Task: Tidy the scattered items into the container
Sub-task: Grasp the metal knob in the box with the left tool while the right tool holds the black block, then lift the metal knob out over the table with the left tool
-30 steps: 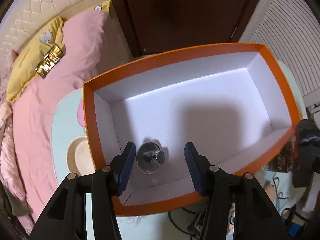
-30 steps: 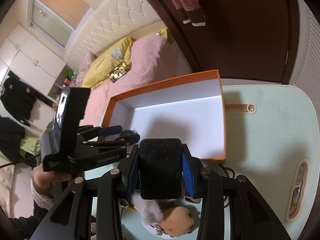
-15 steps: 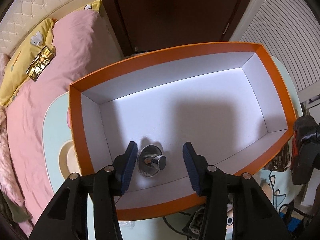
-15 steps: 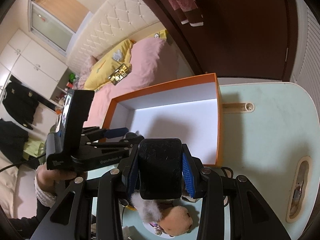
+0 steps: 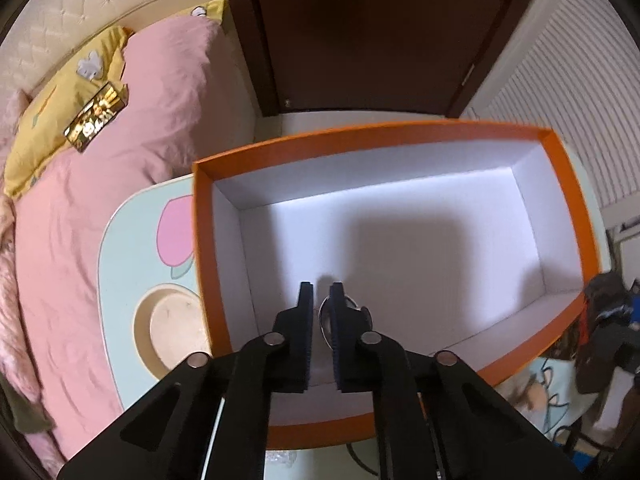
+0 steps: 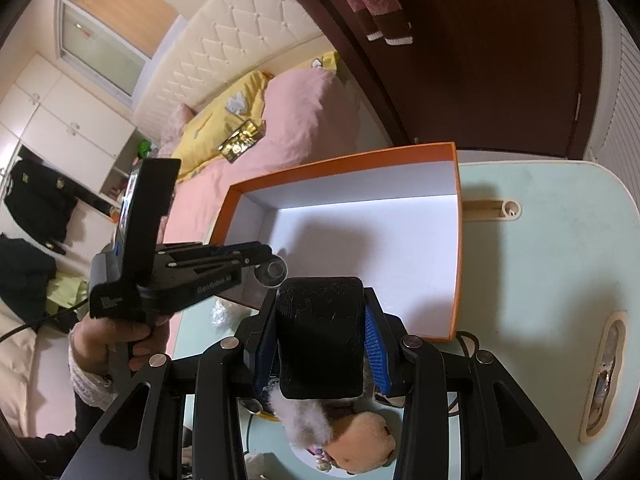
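Note:
The orange box (image 5: 360,136) with a white inside stands on the pale green table. A round shiny metal piece (image 5: 352,304) lies on its floor near the front left corner. My left gripper (image 5: 321,286) hangs just above that piece, jaws closing all but together with nothing between them. In the right wrist view the left gripper (image 6: 264,258) reaches over the box (image 6: 340,162) from the left. My right gripper (image 6: 320,308) is in front of the box, shut on a black padded block (image 6: 320,344), above a furry plush toy (image 6: 360,444).
A person's hand (image 6: 116,336) holds the left gripper. The table (image 6: 540,280) has a wooden groove (image 6: 492,210) and a wooden recess (image 5: 172,328). A bed with a pink cover (image 5: 120,200) lies to the left. A dark door (image 5: 380,32) stands behind.
The left jaws went from wide open around the metal piece to nearly together above it. The piece stays on the box floor. The right gripper keeps its hold on the black block.

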